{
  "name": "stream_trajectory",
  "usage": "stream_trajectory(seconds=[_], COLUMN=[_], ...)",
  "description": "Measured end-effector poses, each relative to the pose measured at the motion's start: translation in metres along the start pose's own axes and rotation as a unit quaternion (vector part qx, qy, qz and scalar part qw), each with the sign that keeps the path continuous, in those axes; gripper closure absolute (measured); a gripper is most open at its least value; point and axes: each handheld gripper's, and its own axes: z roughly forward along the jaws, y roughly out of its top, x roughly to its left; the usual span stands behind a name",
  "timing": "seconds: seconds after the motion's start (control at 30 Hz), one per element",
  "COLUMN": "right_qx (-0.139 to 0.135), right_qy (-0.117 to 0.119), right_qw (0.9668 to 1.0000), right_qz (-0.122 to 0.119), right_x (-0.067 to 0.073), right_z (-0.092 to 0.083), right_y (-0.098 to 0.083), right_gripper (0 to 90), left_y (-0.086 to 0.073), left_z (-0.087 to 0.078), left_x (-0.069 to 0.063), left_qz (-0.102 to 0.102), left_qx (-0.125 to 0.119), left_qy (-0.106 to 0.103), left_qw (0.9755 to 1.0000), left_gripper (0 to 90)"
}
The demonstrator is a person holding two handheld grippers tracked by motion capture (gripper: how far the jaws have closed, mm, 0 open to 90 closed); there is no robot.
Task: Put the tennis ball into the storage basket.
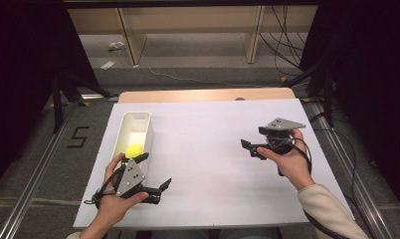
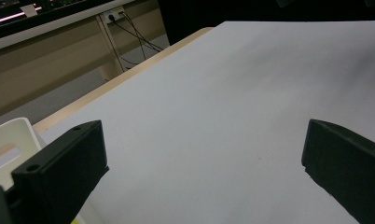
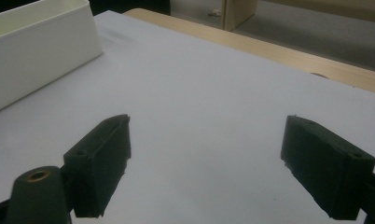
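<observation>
A long white bin [image 1: 147, 130] stands on the left part of the white table sheet [image 1: 208, 149], with a yellow ball [image 1: 134, 149] inside near its front end. My left gripper [image 1: 154, 172] is held just in front of the bin's near end, jaws wide apart and empty. In the left gripper view the left gripper [image 2: 204, 154] frames bare sheet, and a corner of the bin [image 2: 13, 135] is at the left. My right gripper [image 1: 251, 149] hovers over the right half of the sheet, pointing left. In the right gripper view the right gripper [image 3: 206, 154] is open with nothing between its jaws, and the bin [image 3: 41, 42] lies far left.
A wooden table edge [image 1: 203, 94] runs along the back of the sheet. Behind it stand wooden shelf legs [image 1: 131, 40] and cables [image 1: 282, 45] on the floor. Dark frame struts flank the table on both sides.
</observation>
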Motion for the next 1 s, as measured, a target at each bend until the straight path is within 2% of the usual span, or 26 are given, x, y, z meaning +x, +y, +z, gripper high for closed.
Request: stream_trajectory(seconds=[1.0], right_qx=[0.006], right_qy=[-0.009], right_qw=[0.9999], right_qz=[0.013], right_x=[-0.006], right_z=[-0.021], right_y=[-0.024], right_gripper=[16.5], left_y=[0.0], left_z=[0.0], left_x=[0.0], left_qz=[0.0], left_qx=[0.0], left_qy=[0.0], left_qw=[1.0], left_gripper=[0.0])
